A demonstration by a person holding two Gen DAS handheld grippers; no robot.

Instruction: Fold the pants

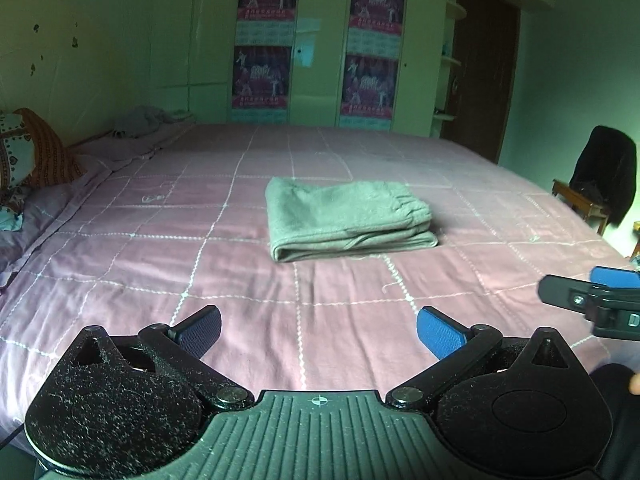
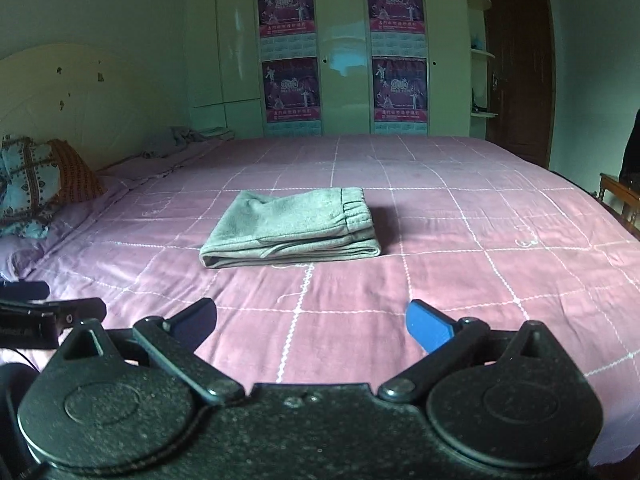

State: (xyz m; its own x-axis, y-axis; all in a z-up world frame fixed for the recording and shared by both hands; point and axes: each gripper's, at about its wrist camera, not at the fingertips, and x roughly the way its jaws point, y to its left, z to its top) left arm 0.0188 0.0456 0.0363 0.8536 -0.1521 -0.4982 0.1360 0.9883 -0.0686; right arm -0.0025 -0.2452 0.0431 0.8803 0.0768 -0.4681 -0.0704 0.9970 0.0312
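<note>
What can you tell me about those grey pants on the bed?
The pants are grey-green and look soft, like fleece. They are folded into a flat, layered rectangle, with the gathered elastic waistband on top at the right end and a rounded fold at the left. They lie in the middle of the pink checked bedspread, resting on it alone. Neither gripper touches them.

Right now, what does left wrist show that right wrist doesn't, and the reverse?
Left wrist only: dark jacket draped on a chair at right, and the right gripper at the right edge.
Right wrist only: the left gripper at the left edge.
Both: folded pants on the pink bedspread, pillow, postered wardrobe, own fingers open and empty.
</note>
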